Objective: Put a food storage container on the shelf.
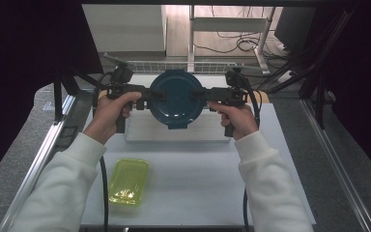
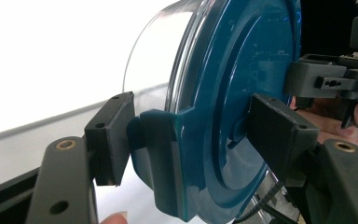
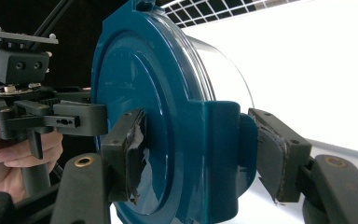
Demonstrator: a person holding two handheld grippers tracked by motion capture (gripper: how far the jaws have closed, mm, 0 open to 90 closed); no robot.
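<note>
One white table (image 1: 198, 174) carries everything here, its top smooth and matte, with a metal rail along each side. On it, towards the far edge, sits one low white rectangular block (image 1: 174, 131), finely ribbed on its face. Held up above that block is one round container (image 1: 176, 98): a glossy teal plastic lid with raised rings and clip tabs at the rim, over a clear cylindrical body (image 2: 154, 60) that looks like glass or hard clear plastic.

Two black hand-held grippers hold it between them, one per side. The left gripper (image 2: 182, 135) is clamped on a teal clip tab at the lid's edge, one pad on the lid's face and one behind the tab. The right gripper (image 3: 200, 156) is clamped the same way on the opposite tab; the dark facing of its pads is torn and frayed.

Near the front left of the table lies one small yellow-green translucent tray (image 1: 128, 181), a shallow rounded rectangle, well apart from the container.
</note>
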